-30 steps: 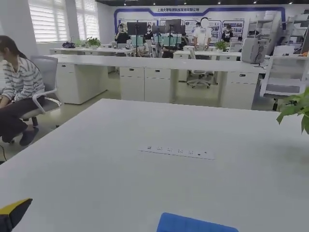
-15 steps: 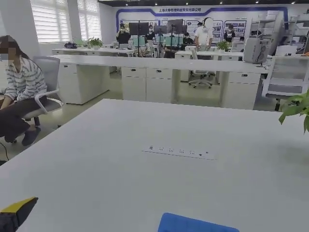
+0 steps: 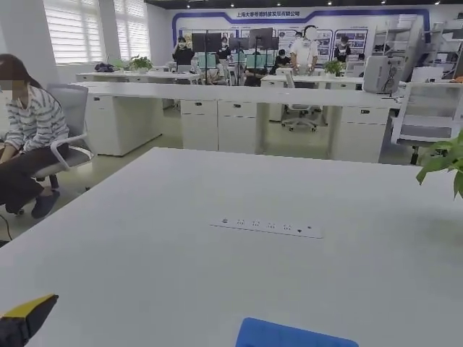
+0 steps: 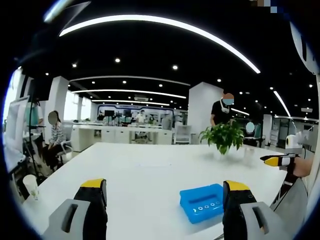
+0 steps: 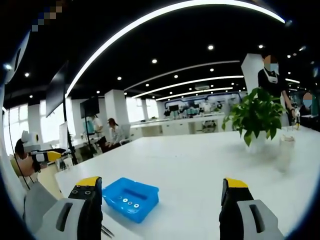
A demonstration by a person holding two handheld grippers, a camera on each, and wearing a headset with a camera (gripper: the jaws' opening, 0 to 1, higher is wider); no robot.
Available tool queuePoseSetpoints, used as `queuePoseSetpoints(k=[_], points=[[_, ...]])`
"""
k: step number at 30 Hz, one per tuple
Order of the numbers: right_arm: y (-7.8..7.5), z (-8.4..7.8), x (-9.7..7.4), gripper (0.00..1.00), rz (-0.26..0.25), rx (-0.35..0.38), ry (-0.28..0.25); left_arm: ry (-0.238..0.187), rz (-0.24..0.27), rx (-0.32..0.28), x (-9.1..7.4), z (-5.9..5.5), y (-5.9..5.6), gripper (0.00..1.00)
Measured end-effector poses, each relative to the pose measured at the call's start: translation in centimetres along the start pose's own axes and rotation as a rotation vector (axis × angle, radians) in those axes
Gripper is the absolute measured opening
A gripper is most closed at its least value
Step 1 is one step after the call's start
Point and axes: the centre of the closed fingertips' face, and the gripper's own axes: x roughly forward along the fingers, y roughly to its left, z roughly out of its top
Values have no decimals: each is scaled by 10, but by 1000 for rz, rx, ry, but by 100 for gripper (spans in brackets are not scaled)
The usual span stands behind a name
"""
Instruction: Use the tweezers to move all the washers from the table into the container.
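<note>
Accordingly, two grippers were recorded. The left gripper [image 4: 164, 200] had its jaws spread wide, with nothing between them and nothing touched, and was held over the near part of the white table [image 4: 150, 172]. The right gripper [image 5: 160, 200] was likewise spread wide, empty and clear of every object. Each gripper also appeared at the side of the other's view, too small there for its jaw spacing to be read.

One blue container [image 5: 131, 198] sat on the table near the edge. It lay just ahead of the right gripper's jaw on that view's left, and just inside the left gripper's jaw on that view's right. Four washers [image 5: 128, 202] were counted as small pale rings in a row inside the container. In the left gripper view the same row was too small for a firm count.

One thin metal item, apparently the tweezers [image 5: 106, 231], lay on the table beside the right gripper's jaw and was largely hidden behind it.

One potted plant [image 5: 257, 117] stood farther along the table. One power strip [image 3: 266, 227] was set into the tabletop.

In the head view the bottom edge cut off the container, leaving only its far part in sight. A gripper tip [image 3: 23, 318] was cut off at the lower left corner, and its side could not be determined.
</note>
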Motion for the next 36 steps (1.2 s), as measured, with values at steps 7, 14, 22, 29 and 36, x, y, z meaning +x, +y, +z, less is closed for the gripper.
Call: queuePoseSetpoints(k=[7, 14, 22, 29, 36], points=[[-2, -2, 0, 98, -5, 1, 9, 7, -4, 7, 0, -1, -1, 99], [-1, -2, 1, 97, -1, 1, 15, 6, -6, 8, 0, 0, -2, 99], [1, -2, 1, 97, -1, 0, 19, 11, -8, 11, 0, -1, -3, 99], [1, -1, 1, 97, 0, 3, 16, 12, -14, 18, 1, -2, -2, 99], [3, -1, 2, 97, 2, 4, 17, 13, -19, 15, 1, -3, -2, 99]])
